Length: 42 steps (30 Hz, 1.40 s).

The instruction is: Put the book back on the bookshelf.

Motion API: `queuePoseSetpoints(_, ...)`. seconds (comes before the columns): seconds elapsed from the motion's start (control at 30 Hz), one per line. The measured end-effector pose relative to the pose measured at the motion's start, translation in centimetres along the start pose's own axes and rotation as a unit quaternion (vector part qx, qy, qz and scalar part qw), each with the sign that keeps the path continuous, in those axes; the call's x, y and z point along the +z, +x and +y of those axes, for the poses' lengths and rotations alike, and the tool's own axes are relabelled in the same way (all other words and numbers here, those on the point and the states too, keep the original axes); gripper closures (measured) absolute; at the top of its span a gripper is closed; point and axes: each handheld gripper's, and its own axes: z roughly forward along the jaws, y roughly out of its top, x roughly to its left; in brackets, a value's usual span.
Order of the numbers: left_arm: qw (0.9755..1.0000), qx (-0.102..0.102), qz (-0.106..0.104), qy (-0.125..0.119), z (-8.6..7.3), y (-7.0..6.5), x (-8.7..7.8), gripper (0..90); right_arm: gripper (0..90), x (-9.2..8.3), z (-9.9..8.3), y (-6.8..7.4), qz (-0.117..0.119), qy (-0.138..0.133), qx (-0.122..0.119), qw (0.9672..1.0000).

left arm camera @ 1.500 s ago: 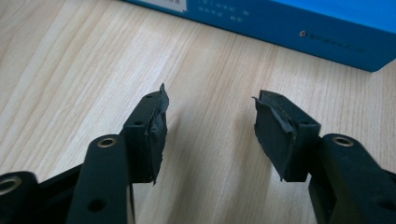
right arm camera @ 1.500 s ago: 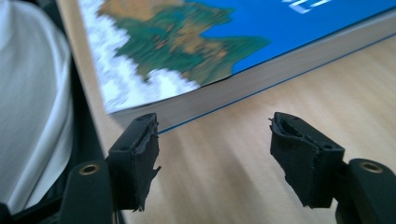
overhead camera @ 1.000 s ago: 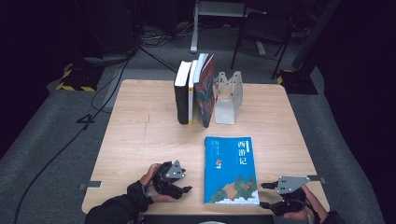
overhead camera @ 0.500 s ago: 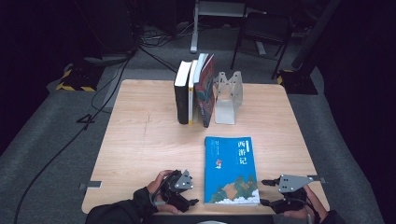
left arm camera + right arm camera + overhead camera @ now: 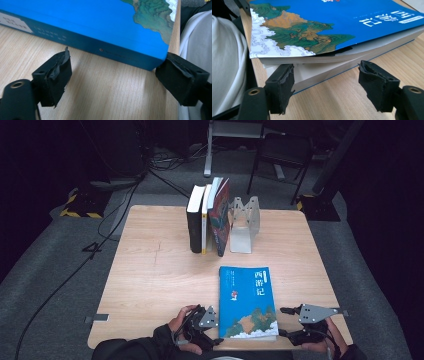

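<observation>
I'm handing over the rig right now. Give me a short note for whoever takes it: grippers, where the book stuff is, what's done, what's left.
Left gripper: open, jaws have just been opening; it sits at the spine side of the blue book, nothing between the fingers.
Right gripper: open, level with the book's page edge near its front corner, not gripping.
The blue book lies flat, cover up, at the near edge of the table. Three books stand at the far side beside a metal bookend.
Done: both grippers brought up to the book.
Left: probably grip it, stand it up and shelve it with the others.
</observation>
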Motion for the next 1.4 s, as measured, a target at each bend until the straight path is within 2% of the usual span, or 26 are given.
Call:
queuePoseSetpoints(0.07,1.0,0.003,-0.001,0.001,0.0,0.1,0.0,9.6,28.4,0.0,0.0,0.0,-0.001,-0.001,-0.001,1.0)
queuePoseSetpoints(0.13,0.9997,0.023,0.009,0.001,0.2,-0.1,-0.1,10.0,28.3,0.0,0.1,0.0,-0.002,0.0,-0.001,1.0)
queuePoseSetpoints(0.2,0.9998,0.021,0.005,0.001,0.1,0.0,-0.1,11.0,28.1,0.0,0.1,0.0,-0.004,-0.002,-0.001,1.0)
queuePoseSetpoints(0.27,0.9999,0.009,-0.012,0.006,0.0,0.5,-0.1,11.0,27.8,0.0,0.2,0.0,-0.007,-0.008,-0.001,0.9999)
queuePoseSetpoints(0.43,0.9997,0.016,-0.016,0.009,0.0,0.6,-0.2,11.0,27.7,0.1,0.6,0.0,-0.013,-0.013,0.002,0.9998)
queuePoseSetpoints(0.73,0.9994,-0.028,0.019,0.006,-0.9,2.9,-1.1,15.0,28.4,1.1,1.4,0.3,-0.027,-0.011,-0.01,0.9995)
queuePoseSetpoints(0.93,0.999,-0.031,0.028,0.012,-0.9,4.6,-1.4,15.0,27.5,1.8,2.2,0.4,-0.036,-0.017,-0.017,0.9991)
queuePoseSetpoints(1.17,0.9962,-0.072,0.049,0.005,-1.5,7.2,-1.9,16.4,27.5,2.7,3.5,0.6,-0.058,-0.019,-0.039,0.9974)
queuePoseSetpoints(1.3,0.9952,-0.079,0.057,0.002,-1.7,7.7,-2.0,16.4,27.4,3.2,4.0,0.7,-0.062,-0.017,-0.049,0.9967)
queuePoseSetpoints(1.4,0.9958,-0.073,0.054,0.001,-1.7,8.0,-2.0,16.5,26.4,3.4,4.3,0.6,-0.062,-0.021,-0.052,0.9965)
